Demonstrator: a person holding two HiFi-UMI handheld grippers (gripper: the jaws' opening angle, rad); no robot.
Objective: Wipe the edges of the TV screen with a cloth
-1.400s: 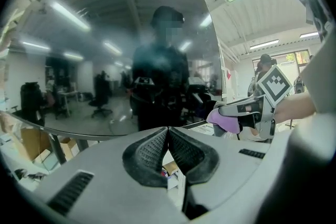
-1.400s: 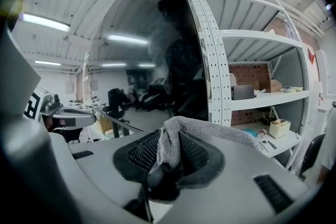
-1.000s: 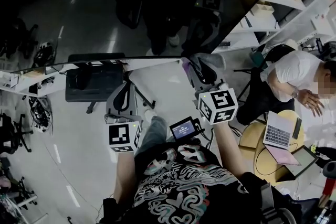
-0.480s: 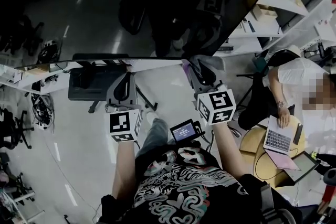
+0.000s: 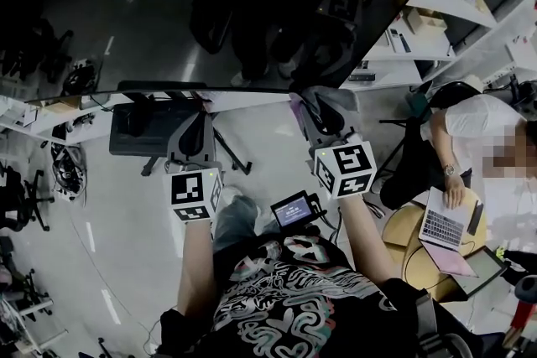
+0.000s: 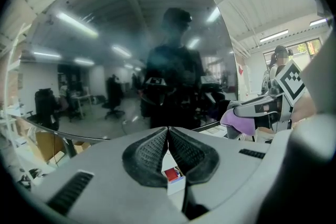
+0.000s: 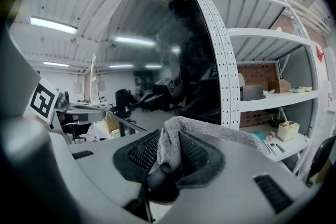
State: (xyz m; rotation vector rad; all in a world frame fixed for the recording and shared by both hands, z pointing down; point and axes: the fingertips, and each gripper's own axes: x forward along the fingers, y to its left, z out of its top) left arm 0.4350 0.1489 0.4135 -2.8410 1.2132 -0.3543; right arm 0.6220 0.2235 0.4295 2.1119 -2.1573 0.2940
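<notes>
Two hand-held grippers at the lower edge of a dark TV screen (image 5: 252,4), the right one carrying the cloth.

The right gripper (image 5: 323,115) has its jaws clamped on a grey cloth (image 7: 210,131), which is bunched between the pads and drapes over one jaw. It sits at the screen's bottom edge near the right corner, beside white shelving (image 5: 445,4); whether the cloth touches the glass cannot be told. The left gripper (image 6: 168,131) has its jaws pressed together with nothing between them and points at the same bottom edge, further left. The glossy screen reflects the person. A seated person works at a laptop (image 5: 443,222) at the far right.
</notes>
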